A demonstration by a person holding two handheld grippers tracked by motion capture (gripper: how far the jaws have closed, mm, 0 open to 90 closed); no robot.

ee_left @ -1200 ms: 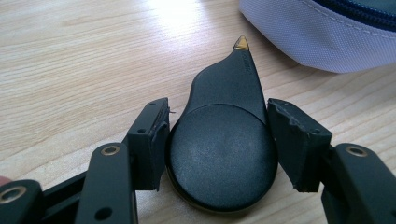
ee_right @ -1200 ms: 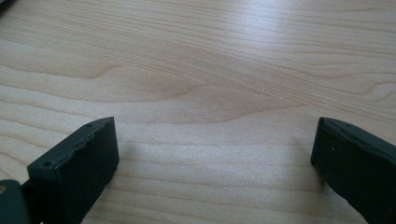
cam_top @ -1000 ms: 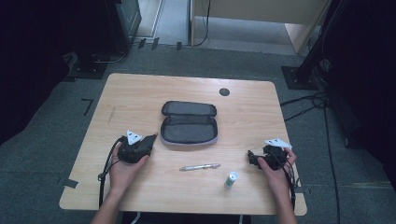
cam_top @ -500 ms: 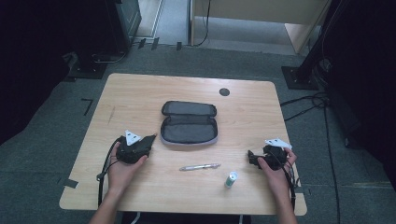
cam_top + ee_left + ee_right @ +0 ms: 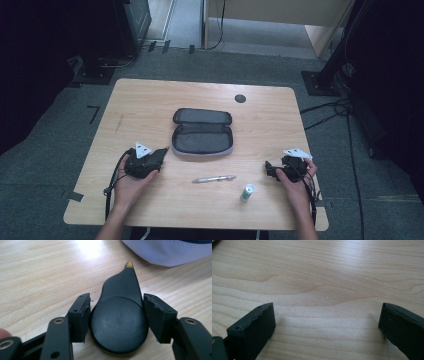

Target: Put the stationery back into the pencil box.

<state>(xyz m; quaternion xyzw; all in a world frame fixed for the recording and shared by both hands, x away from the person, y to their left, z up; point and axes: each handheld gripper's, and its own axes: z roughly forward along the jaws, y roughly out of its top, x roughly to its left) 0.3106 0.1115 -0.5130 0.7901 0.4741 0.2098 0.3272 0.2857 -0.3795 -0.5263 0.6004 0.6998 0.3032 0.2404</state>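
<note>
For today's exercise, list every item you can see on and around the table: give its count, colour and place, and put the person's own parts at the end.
Table: one, light wood, centre.
Pencil case: one, dark grey, lying open mid-table.
Pen: one, silvery, in front of the case.
Small tube: one, white with a green cap, right of the pen.
Black teardrop-shaped thing: one, between the left jaws.
Left gripper: one, black, jaws around that thing, just opening slightly.
Right gripper: one, black, jaws open over bare wood.

Black teardrop piece (image 5: 119, 322) between tongs (image 5: 116, 317)
</note>
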